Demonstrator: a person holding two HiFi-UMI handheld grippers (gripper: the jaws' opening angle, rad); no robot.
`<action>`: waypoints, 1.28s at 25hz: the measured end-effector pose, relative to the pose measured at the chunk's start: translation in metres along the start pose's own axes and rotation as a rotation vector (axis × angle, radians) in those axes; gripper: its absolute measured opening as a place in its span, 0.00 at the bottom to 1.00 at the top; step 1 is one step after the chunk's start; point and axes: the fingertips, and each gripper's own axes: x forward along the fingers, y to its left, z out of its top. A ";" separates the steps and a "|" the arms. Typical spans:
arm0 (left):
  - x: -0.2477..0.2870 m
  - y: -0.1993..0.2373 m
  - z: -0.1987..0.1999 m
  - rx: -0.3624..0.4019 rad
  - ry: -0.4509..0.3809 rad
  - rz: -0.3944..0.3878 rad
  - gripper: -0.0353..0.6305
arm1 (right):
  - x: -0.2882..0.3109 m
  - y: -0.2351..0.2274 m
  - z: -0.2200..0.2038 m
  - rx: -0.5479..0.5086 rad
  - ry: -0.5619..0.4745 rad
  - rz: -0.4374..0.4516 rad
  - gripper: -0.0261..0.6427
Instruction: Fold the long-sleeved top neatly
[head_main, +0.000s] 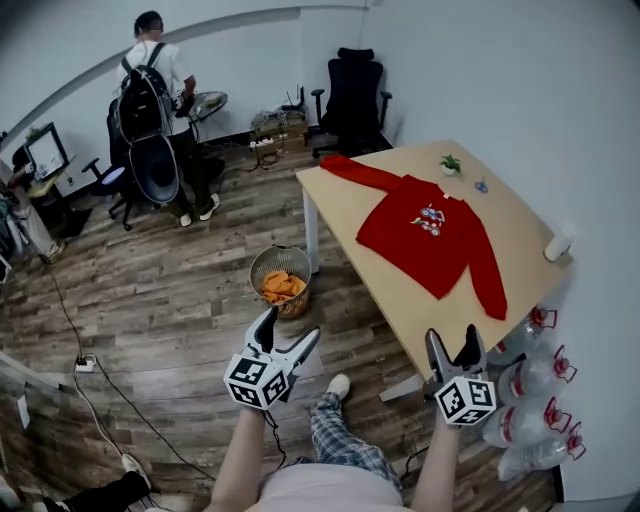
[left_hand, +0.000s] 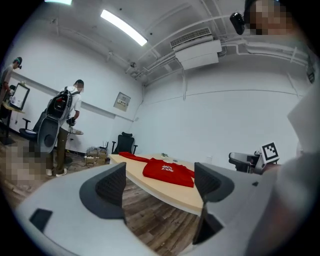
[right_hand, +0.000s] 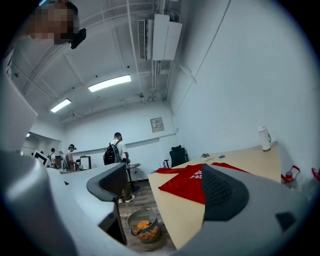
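Left hand-held gripper (head_main: 291, 327): carried on a left forearm (head_main: 238, 455) reaching forward from the bottom of the head view. It is held low over the wood floor (head_main: 180, 300) and tilted, with its jaws pointing up and to the right toward the worktop (head_main: 395, 290). The jaws are spread, with nothing between them; its own view shows only floor and the worktop edge through the gap.

Right hand-held gripper (head_main: 452, 338): carried on a right forearm (head_main: 435, 470) held nearly straight ahead, with its jaws pointing at the worktop's near corner. The jaws are spread and empty, short of the edge and not touching it.

Red long-sleeved top (head_main: 425, 235): lies flat on the worktop, front up, with a printed graphic on the chest. One sleeve stretches to the far left corner, the other runs down toward the near edge. It is well apart from both grippers.

Also on the worktop: a small potted plant (head_main: 450, 163) beyond the top and a white bottle (head_main: 558, 243) at the right edge.

On the floor: a wire wastebasket (head_main: 280, 280) with orange contents beside the worktop leg, and water bottles (head_main: 535, 400) at the right.

Background: a black office chair (head_main: 352, 95), and a person with a backpack (head_main: 160, 110), standing.
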 end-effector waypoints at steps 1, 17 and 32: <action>0.021 0.008 0.004 0.014 0.006 -0.013 0.67 | 0.021 -0.007 0.002 0.007 -0.009 -0.018 0.72; 0.303 0.101 0.059 0.030 0.090 -0.199 0.67 | 0.224 -0.109 0.024 0.064 0.003 -0.290 0.72; 0.477 0.087 0.067 0.064 0.160 -0.484 0.67 | 0.270 -0.172 0.037 0.057 -0.039 -0.563 0.72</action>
